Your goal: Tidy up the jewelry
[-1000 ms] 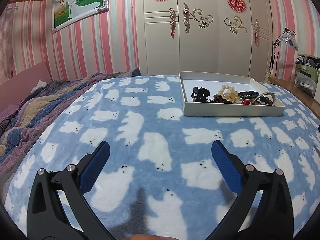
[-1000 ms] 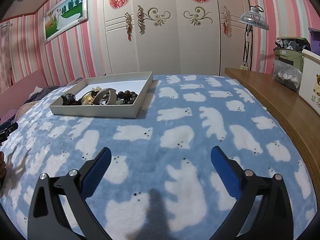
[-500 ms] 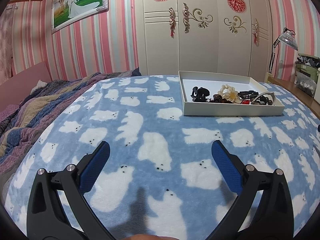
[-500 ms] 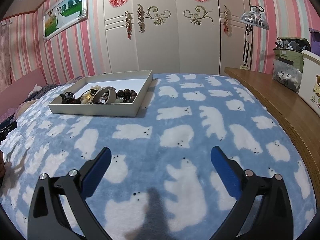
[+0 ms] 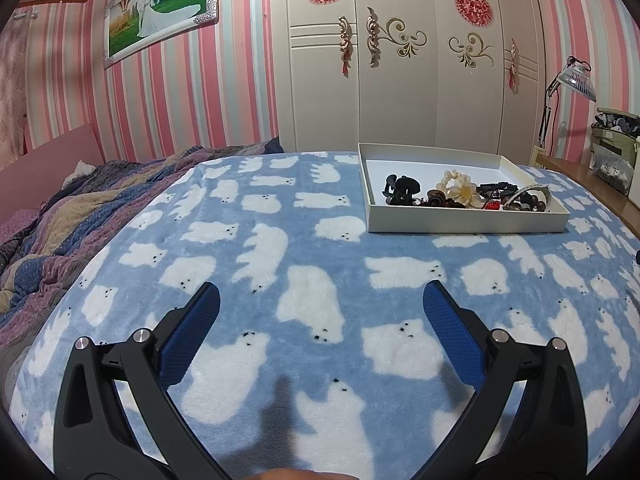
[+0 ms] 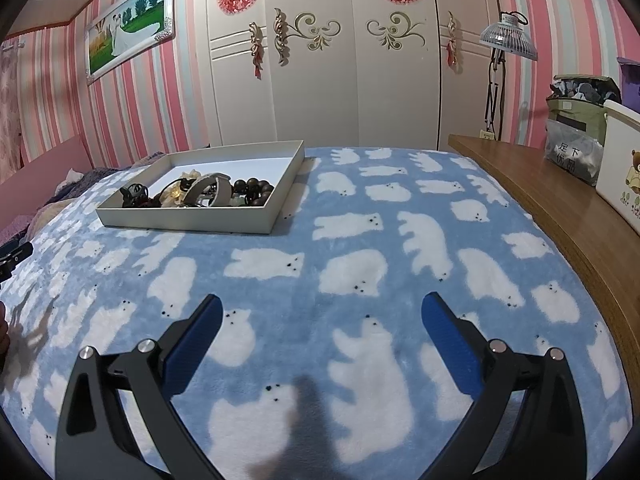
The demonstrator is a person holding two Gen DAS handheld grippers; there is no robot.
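A shallow white tray (image 5: 468, 222) lies on the blue bear-print blanket (image 5: 304, 248), far ahead and right of my left gripper (image 5: 322, 296). In it sit a black claw clip (image 5: 402, 190), a cream flower hair tie (image 5: 464, 190), dark beads and a grey bangle (image 5: 534, 194). The right wrist view has the same tray (image 6: 188, 222) ahead to the left, with the bangle (image 6: 210, 190) and dark bead bracelet (image 6: 250, 190) in it. My right gripper (image 6: 322, 308) hovers over the blanket (image 6: 352, 264). Both grippers are open with nothing between their blue pads.
A wooden ledge (image 6: 552, 208) runs along the bed's right side with bags and a white box (image 6: 622, 160). A lamp (image 6: 508, 40) stands by the wardrobe (image 6: 340, 60). A striped quilt (image 5: 60, 224) is bunched at the left. The left gripper's tip (image 6: 16, 254) shows at the right view's left edge.
The tray sits slightly lower and nearer in the right wrist view; the left view is unchanged. Both grippers stay open.
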